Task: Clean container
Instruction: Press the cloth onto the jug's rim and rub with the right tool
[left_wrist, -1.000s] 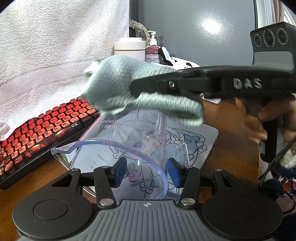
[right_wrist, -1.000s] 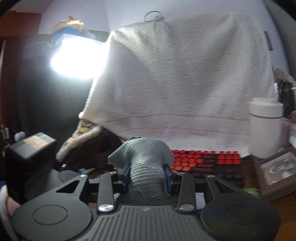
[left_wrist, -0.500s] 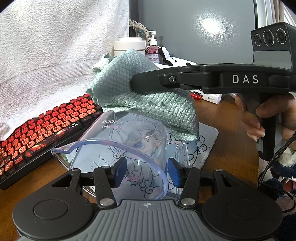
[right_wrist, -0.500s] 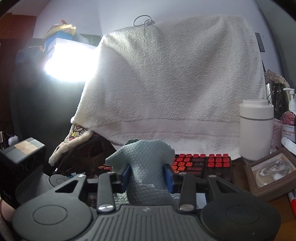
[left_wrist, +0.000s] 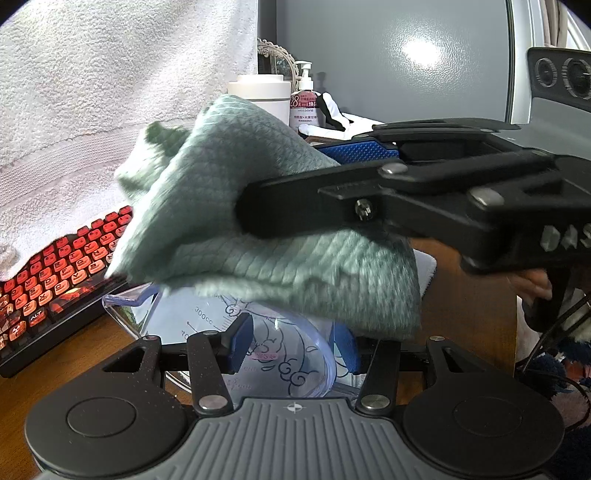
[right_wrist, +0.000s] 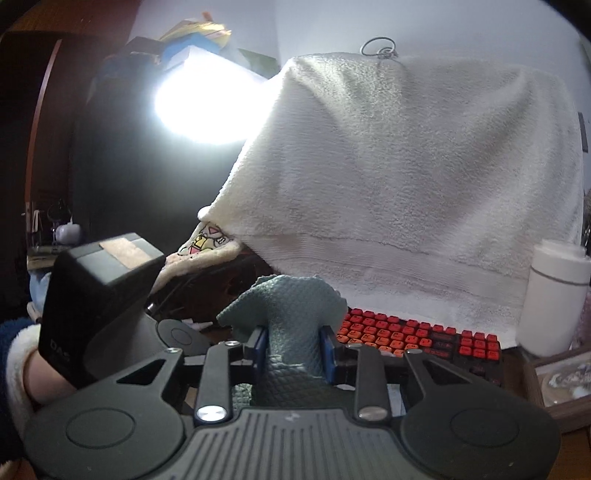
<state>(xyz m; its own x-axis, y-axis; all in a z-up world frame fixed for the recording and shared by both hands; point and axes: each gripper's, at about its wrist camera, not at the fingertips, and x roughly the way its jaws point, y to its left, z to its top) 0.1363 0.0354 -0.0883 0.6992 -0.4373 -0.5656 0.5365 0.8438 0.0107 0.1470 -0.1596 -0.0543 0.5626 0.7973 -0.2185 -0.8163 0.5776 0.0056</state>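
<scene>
A clear plastic measuring cup (left_wrist: 229, 325) with printed marks lies tilted, its rim toward me, held between the blue pads of my left gripper (left_wrist: 291, 347), which is shut on its wall. My right gripper (right_wrist: 291, 349) is shut on a grey-green waffle cloth (right_wrist: 291, 314). In the left wrist view the right gripper (left_wrist: 280, 206) comes in from the right and holds the cloth (left_wrist: 258, 236) just above the cup's mouth, draping over its far rim.
A keyboard with glowing red keys (left_wrist: 62, 258) lies at the left on the wooden desk (left_wrist: 70, 354). A white towel (left_wrist: 110, 74) hangs behind. A white canister (left_wrist: 258, 92) and a pump bottle (left_wrist: 304, 103) stand at the back. A printed mat (left_wrist: 424, 266) lies under the cup.
The right gripper with the cloth has come closer and lower over the cup's mouth. The cloth now covers more of the cup. The left gripper keeps its hold.
</scene>
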